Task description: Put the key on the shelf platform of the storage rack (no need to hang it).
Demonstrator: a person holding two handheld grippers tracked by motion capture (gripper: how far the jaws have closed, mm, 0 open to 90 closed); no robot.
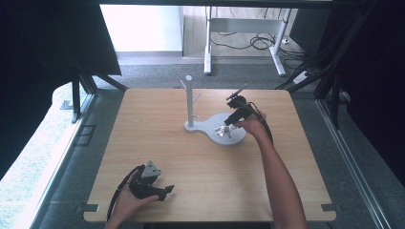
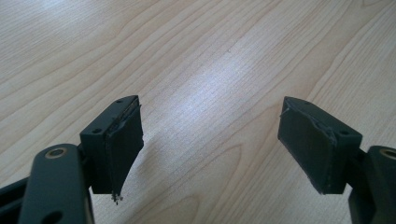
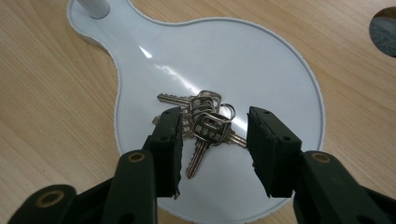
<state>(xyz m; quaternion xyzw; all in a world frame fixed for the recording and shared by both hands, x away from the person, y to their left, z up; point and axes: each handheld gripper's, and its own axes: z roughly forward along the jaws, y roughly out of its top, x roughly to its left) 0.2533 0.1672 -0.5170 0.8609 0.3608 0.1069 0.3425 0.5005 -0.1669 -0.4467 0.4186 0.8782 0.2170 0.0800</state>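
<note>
1. Right gripper (image 3: pixel 215 149): jaws apart, straddling the keys (image 3: pixel 205 123) without pressing them; nothing held.
2. Keys lie in a bunch on the white tray (image 3: pixel 280 79), on its round part.
3. Right arm reaches forward across the table (image 1: pixel 157 143); gripper (image 1: pixel 228 125) tilted down over the tray (image 1: pixel 236 138), just beside the post (image 1: pixel 189 100).
4. Left gripper (image 2: pixel 210 149): jaws wide, empty, above bare wood.
5. Left hand (image 1: pixel 131 198) rests at the near table edge, gripper (image 1: pixel 165 192) pointing right, well apart from the tray.
</note>
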